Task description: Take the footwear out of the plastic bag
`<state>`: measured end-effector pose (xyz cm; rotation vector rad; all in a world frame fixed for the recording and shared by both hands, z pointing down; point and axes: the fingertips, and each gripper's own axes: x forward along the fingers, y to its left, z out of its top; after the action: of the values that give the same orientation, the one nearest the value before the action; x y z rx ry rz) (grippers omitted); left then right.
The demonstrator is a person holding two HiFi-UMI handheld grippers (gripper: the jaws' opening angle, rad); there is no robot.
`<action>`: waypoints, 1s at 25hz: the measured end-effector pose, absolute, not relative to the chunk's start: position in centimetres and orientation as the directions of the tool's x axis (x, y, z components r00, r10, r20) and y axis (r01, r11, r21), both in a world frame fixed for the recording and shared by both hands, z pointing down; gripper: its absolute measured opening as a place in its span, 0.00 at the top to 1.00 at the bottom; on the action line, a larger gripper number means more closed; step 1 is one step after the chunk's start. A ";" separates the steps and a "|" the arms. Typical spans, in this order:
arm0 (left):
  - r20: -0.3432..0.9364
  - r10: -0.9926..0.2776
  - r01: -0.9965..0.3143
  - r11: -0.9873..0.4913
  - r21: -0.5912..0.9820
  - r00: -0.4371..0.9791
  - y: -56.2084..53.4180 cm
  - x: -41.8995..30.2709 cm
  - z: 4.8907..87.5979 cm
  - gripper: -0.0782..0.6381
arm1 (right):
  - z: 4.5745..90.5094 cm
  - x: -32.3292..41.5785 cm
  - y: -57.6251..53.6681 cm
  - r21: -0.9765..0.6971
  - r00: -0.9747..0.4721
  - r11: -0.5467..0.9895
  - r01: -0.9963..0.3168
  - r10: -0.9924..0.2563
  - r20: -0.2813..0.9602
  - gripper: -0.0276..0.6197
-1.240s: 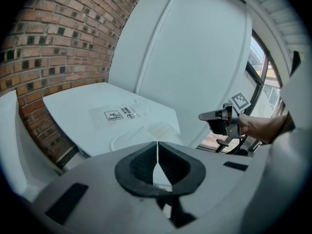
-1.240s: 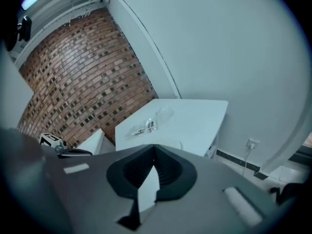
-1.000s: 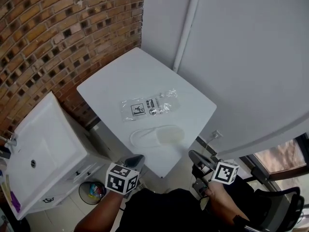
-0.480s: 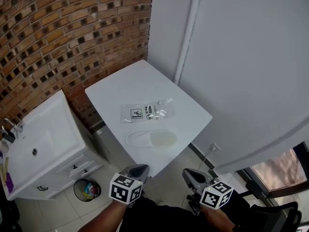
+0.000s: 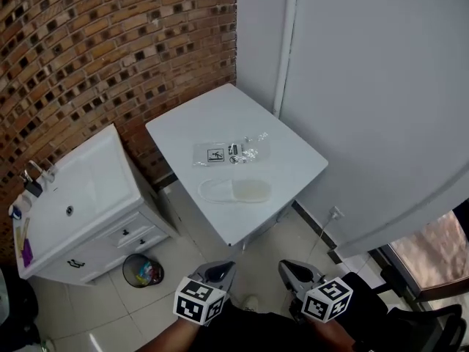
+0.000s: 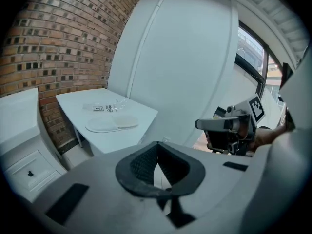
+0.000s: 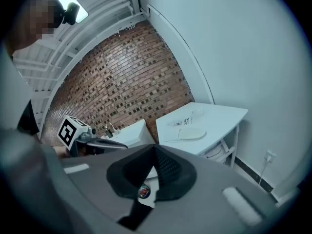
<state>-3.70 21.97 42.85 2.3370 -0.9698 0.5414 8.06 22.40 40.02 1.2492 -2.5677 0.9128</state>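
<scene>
Pale floor tiles [image 5: 187, 244] lie under both grippers, at the bottom of the head view. Left gripper [image 5: 218, 271]: jaws pressed together, nothing btwn them. Right gripper [image 5: 291, 271]: same, pads meeting at the tips, empty. The two hang side by side, well short of the table.

To the left, a small round bin [image 5: 143, 270] w/ colourful rubbish stands on the floor just beside a white sink cabinet [image 5: 80, 218].

Further on, the white table [image 5: 220, 116] sits in the corner. A white slipper [image 5: 234, 191] lies flat near the table's front edge, fully outside the bag. The clear plastic bag [image 5: 231, 152], w/ printed labels, lies flat just behind the slipper, approx mid-table. A wall socket [image 5: 335, 213] shows low down, right of the table.

Behind it all: brick wall [image 5: 110, 50] on the left, white wall [image 5: 366, 86] on the right, w/ a white pipe [image 5: 284, 42] running up near the corner.
</scene>
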 end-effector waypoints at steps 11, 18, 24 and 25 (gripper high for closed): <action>0.558 -0.497 -0.726 -0.607 0.324 0.664 23.4 -6.4 41.1 0.88 | 37.8 6.0 24.2 -0.432 -0.637 0.485 -0.760 -0.688 0.349 0.96; 0.561 -0.474 -0.697 -0.657 0.288 0.679 21.6 -10.8 40.5 0.88 | 38.8 2.3 23.8 -0.432 -0.596 0.436 -0.789 -0.713 0.368 0.96; 0.542 -0.471 -0.685 -0.664 0.301 0.696 19.2 -14.0 40.5 0.88 | 38.9 -0.8 23.4 -0.411 -0.561 0.405 -0.817 -0.724 0.401 0.96; 0.537 -0.472 -0.682 -0.666 0.304 0.700 19.0 -14.3 40.5 0.88 | 39.0 -1.0 23.4 -0.407 -0.555 0.400 -0.821 -0.725 0.408 0.96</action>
<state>-14.30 18.97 40.46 2.4190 -0.8848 0.5756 -1.01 23.38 38.99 1.3863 -2.4858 0.8679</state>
